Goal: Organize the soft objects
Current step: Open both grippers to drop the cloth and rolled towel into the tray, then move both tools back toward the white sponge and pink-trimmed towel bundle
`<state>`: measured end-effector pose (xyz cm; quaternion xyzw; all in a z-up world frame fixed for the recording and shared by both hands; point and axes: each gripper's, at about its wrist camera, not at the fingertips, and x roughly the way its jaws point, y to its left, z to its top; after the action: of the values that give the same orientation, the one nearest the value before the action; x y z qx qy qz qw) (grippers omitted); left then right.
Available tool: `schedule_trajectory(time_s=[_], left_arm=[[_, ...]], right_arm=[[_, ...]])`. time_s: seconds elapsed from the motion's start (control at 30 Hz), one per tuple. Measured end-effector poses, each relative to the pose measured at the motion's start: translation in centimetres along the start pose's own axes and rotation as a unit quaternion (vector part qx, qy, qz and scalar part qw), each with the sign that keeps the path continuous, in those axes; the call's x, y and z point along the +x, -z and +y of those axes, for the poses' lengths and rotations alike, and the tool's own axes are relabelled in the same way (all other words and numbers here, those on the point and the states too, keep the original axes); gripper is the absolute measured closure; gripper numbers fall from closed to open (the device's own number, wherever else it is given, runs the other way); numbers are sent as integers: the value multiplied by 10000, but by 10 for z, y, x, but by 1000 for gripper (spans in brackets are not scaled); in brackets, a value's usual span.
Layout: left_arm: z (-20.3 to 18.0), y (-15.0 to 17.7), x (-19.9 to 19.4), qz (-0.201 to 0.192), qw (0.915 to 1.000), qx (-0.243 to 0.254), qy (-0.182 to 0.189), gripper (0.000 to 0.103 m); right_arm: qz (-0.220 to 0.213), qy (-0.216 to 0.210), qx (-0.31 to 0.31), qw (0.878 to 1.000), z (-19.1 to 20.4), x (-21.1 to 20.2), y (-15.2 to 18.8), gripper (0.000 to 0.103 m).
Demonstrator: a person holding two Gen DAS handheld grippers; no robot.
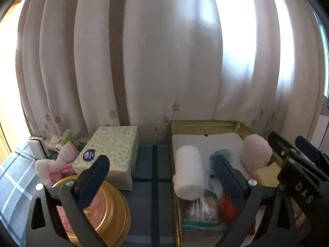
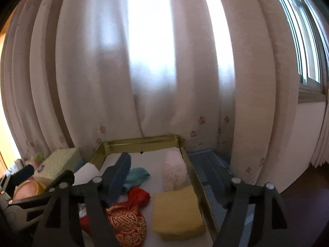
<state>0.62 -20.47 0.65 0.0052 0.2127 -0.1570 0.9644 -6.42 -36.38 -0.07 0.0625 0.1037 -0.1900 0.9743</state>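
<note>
A gold-rimmed box (image 1: 205,123) (image 2: 141,141) with a white floor holds a white rolled towel (image 1: 188,174) (image 2: 86,175), a pink fluffy roll (image 1: 256,151) (image 2: 174,170), a teal cloth (image 1: 221,154) (image 2: 136,176), a yellow sponge (image 1: 266,174) (image 2: 176,211), a red and gold pouch (image 2: 127,218) and a tissue pack (image 1: 200,210). My left gripper (image 1: 162,175) is open and empty, above the table left of the box. My right gripper (image 2: 172,177) is open and empty over the box. A pink and white sock bundle (image 1: 59,162) lies on the table at the left.
A yellow and blue tissue box (image 1: 111,154) (image 2: 59,163) stands left of the gold box. A round gold tin (image 1: 98,212) (image 2: 26,189) sits under my left finger. A small white box (image 1: 38,148) and a green and white packet (image 1: 65,139) lie by the curtain (image 1: 164,51). The table has a blue checked cloth (image 1: 152,185).
</note>
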Motion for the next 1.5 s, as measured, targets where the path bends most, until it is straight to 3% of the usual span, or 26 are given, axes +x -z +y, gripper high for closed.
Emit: schedule_trajectory(time_s=[0.1,0.17,0.43,0.87,1.5], left_arm=[[-3,0,-2,-65,9999,74,-53,1],[-6,1,-4,-98,9997,194,-72,1],[-18,2,-8,-254,9982,539,-37,1],[-17,2,-9,-235,9985,488,-45,1],[26,7,-31,-483,9985,138,-194,1]], right_arm=[[-35,39,9,10000,-1,-1,-1,27],[-54,43,-13,10000,0,-2,0,21],[-191,122,-49,9997,0,-7,-1,21],[-231,282,52,9993,-4,-10,-3,21],[-211,705,-247,9970,14,-15,-2,21]])
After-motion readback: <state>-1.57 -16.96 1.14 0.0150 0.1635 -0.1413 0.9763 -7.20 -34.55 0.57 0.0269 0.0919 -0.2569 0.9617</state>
